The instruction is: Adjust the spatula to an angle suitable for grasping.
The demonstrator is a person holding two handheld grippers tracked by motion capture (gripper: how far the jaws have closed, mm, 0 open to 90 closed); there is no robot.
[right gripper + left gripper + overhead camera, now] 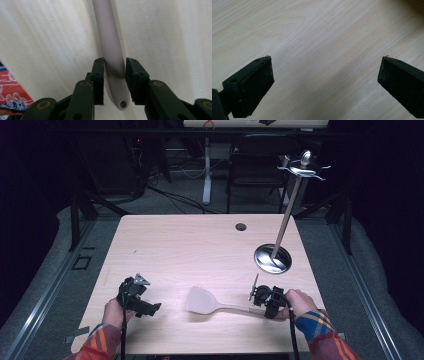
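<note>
Closing on the spatula handle: right gripper has its jaws either side of the handle's end, near the hang hole. The right pad looks to touch the handle and a thin gap shows at the left one, so they bracket it rather than clamp it. I'd call this the grasp step, pick not yet made.

Left gripper jaws stand wide apart over bare counter, nothing between them. In the high view it sits idle at the near-left, held in the left hand, well apart from the spatula.

Spatula lies flat on the counter near the front edge, blade pointing left, handle running right into the right gripper, which the right hand holds from behind.

Next move, my read: squeeze fully, check the round handle doesn't roll out between the flat pads, then lift. The grip is right at the tail, so the blade end will likely droop; a firm pinch is needed.

Materials: spatula is pale, matte, smooth, likely silicone or plastic; handle is a round tapering rod, blade broad and flat with rounded corners. Pads are black and flat-faced. Counter is light wood-grain laminate. Behind the right gripper stands a rack: shiny metal, round dished base, slim pole, hooks at the top. Looks like the likely destination.
</note>
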